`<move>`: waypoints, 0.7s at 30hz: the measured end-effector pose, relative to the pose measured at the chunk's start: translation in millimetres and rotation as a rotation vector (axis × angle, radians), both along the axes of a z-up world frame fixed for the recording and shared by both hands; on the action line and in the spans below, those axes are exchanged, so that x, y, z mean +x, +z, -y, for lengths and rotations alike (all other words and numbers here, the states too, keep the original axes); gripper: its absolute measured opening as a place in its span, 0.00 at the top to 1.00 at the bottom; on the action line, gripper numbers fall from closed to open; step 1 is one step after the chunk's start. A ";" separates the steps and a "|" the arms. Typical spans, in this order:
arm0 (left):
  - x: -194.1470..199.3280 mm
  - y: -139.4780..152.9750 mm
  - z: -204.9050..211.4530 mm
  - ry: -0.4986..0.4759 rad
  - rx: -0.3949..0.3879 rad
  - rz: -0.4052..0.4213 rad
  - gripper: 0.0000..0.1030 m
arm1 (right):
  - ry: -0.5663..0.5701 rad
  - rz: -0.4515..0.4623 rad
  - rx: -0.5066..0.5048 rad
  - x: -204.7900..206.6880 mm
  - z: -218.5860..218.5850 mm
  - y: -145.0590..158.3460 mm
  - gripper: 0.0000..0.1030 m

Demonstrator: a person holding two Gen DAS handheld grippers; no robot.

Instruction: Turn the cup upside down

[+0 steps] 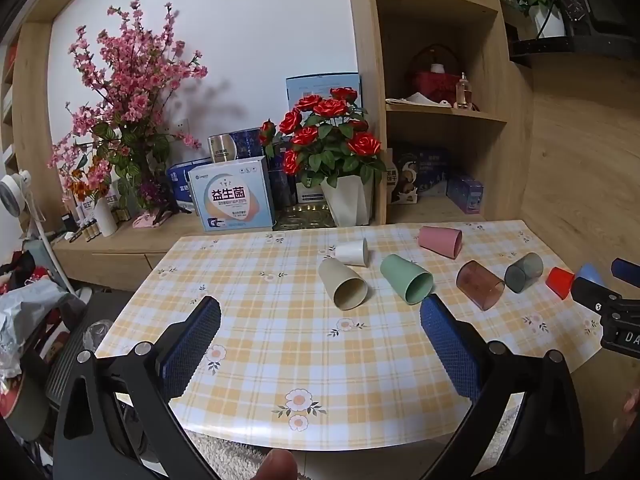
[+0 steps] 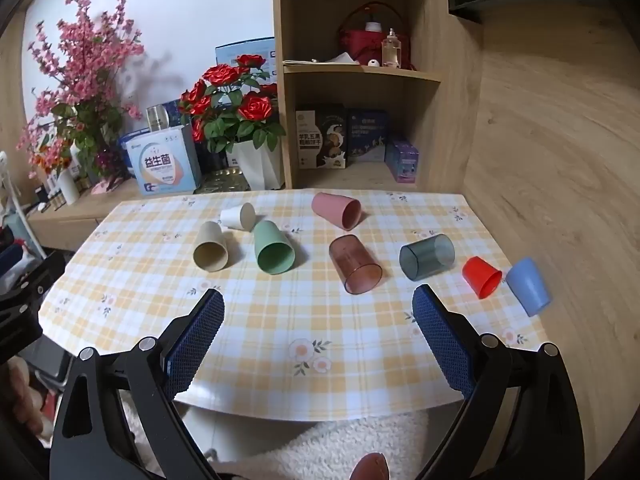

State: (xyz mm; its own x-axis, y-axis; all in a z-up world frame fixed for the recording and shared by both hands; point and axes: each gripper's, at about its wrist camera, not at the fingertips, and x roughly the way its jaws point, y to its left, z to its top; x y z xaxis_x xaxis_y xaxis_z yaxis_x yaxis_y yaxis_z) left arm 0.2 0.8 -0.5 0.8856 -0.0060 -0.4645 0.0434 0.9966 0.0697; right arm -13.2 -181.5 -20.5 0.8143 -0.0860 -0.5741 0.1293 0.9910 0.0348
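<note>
Several cups lie on their sides on the yellow checked table (image 2: 280, 320): beige (image 2: 211, 252), white (image 2: 239, 216), green (image 2: 274, 253), pink (image 2: 337, 209), clear brown (image 2: 355, 265), clear grey (image 2: 427, 257), red (image 2: 481, 277) and blue (image 2: 529, 286). In the left wrist view the beige cup (image 1: 343, 285) and green cup (image 1: 407, 279) lie just beyond my fingers. My left gripper (image 1: 320, 312) is open and empty above the table's near half. My right gripper (image 2: 318, 304) is open and empty, short of the brown cup. It shows at the right edge of the left wrist view (image 1: 600, 284).
A wooden shelf unit (image 2: 360, 80) with boxes stands behind the table. A pot of red roses (image 2: 240, 120), a blue-white box (image 2: 164, 164) and pink blossoms (image 2: 80, 80) sit on a low cabinet at the back left. A wooden wall (image 2: 560, 140) borders the right.
</note>
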 end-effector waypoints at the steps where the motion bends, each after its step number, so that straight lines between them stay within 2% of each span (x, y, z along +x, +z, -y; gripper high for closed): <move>1: 0.0 0.0 -1.0 -0.001 0.000 -0.002 0.05 | -0.001 0.003 -0.008 -0.2 -0.4 0.2 0.11; 5: -7.2 6.9 5.3 -0.006 0.028 0.034 0.05 | -0.002 0.005 -0.009 -1.0 -0.2 1.3 0.11; 7: -5.4 8.2 9.5 -0.004 0.035 0.027 0.05 | 0.000 0.003 -0.005 -0.8 0.4 1.1 0.11; 21: -6.4 9.7 5.8 -0.005 0.021 0.029 0.05 | -0.002 0.004 -0.006 -0.7 0.8 1.5 0.11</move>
State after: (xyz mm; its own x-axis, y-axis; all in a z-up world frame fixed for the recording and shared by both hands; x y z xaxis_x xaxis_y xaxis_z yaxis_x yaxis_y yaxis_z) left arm -6.2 -4.9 9.2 0.8985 -0.0005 -0.4391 0.0456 0.9947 0.0923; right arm -13.9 -182.4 -19.0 0.8165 -0.0907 -0.5701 0.1306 0.9910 0.0294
